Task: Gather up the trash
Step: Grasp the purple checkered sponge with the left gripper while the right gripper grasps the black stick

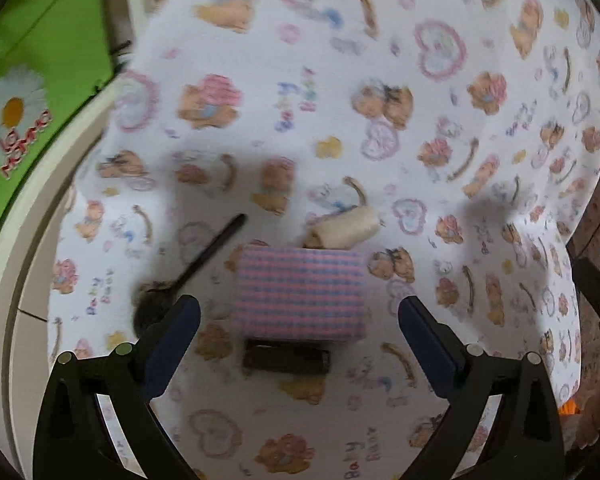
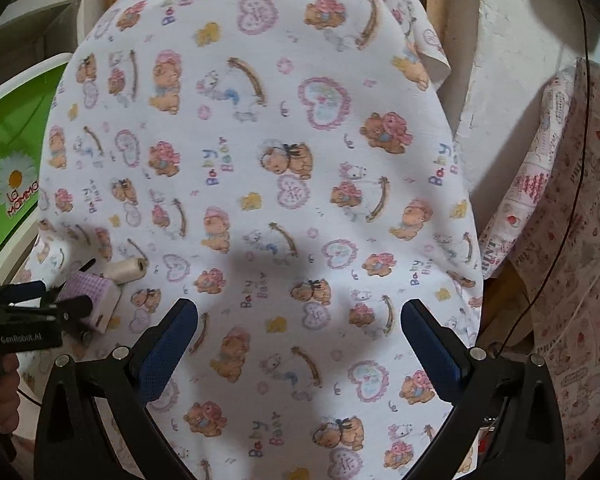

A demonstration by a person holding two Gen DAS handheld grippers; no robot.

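A worktop (image 1: 440, 208) covered with a white cloth printed with teddy bears and hearts fills both views. In the left wrist view the left hand-held gripper (image 1: 299, 320) hangs over it with its blue-padded fingers (image 1: 171, 340) spread wide and nothing between them. Just ahead of it, at about 12 o'clock from the fingertips, lies a pink-and-blue checked block (image 1: 302, 292), perhaps a sponge or small box; whether it is a container I cannot tell. A dark flat object (image 1: 285, 360) lies against its near edge, too blurred to identify. Touching the block's far side at 1 o'clock is a cream roll (image 1: 346, 228) on its side. A black spoon (image 1: 187, 272) lies at 10 o'clock, handle pointing away, bowl near the left finger. At 9 o'clock, off the cloth, stands a green box with a daisy (image 1: 23, 92). The right hand-held gripper (image 2: 299, 334) is likewise open and empty over bare cloth, the trash items well apart at its 9 o'clock.
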